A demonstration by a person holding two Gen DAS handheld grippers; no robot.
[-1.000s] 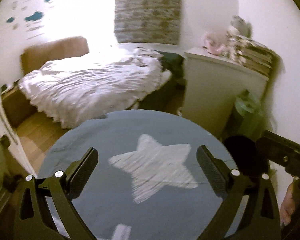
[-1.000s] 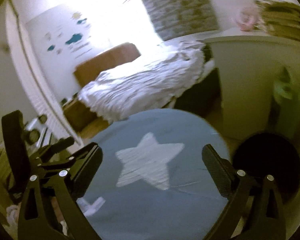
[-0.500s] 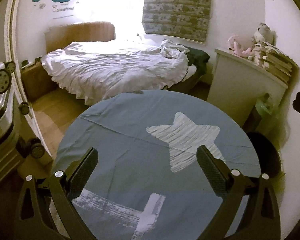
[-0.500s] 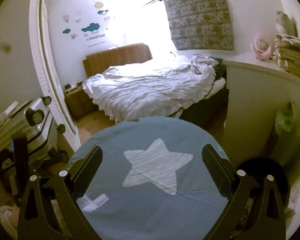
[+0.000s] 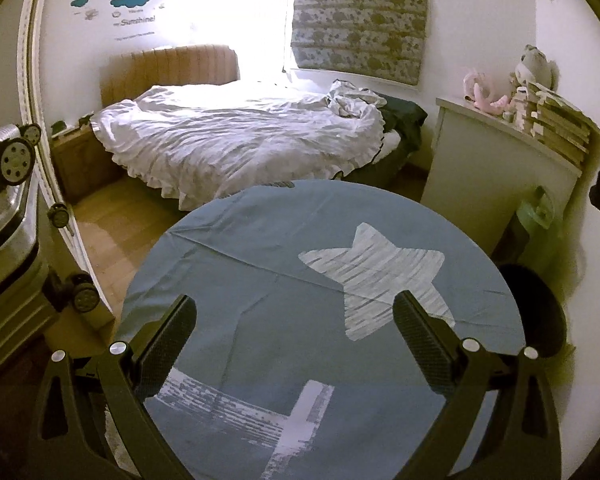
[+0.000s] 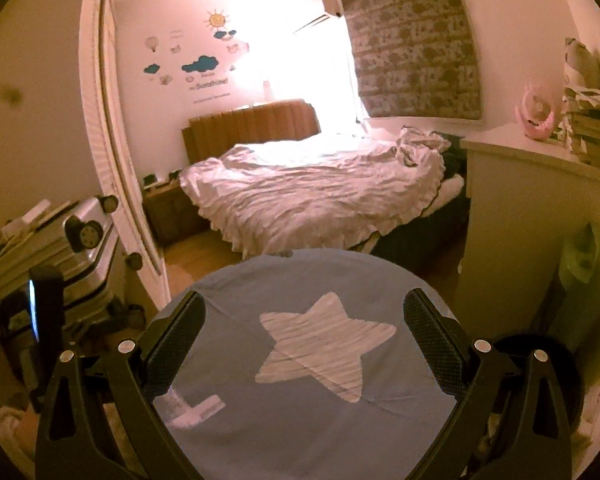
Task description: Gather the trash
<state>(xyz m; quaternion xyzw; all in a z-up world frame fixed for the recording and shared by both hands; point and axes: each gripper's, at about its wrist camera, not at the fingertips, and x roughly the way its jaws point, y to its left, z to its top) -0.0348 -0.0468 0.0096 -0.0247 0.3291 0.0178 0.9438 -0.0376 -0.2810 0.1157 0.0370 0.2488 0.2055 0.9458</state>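
My left gripper (image 5: 296, 332) is open and empty above a round table with a blue star-print cloth (image 5: 260, 288). My right gripper (image 6: 304, 328) is open and empty above the same table (image 6: 300, 276). A black round bin (image 5: 540, 312) stands on the floor right of the table, also in the right wrist view (image 6: 556, 364). A green bag (image 5: 538, 216) hangs or stands beside the white cabinet. No loose trash shows on the table.
A bed with a rumpled white duvet (image 5: 236, 140) lies beyond the table. A white cabinet (image 5: 496, 184) with stacked books and pink toys stands at the right. A silver suitcase (image 5: 4, 216) lies at the left by the door frame.
Both grippers have risen and tilted up, so more of the room and bed shows. The left view has shifted left, the star now sits to the right. Both stay open.
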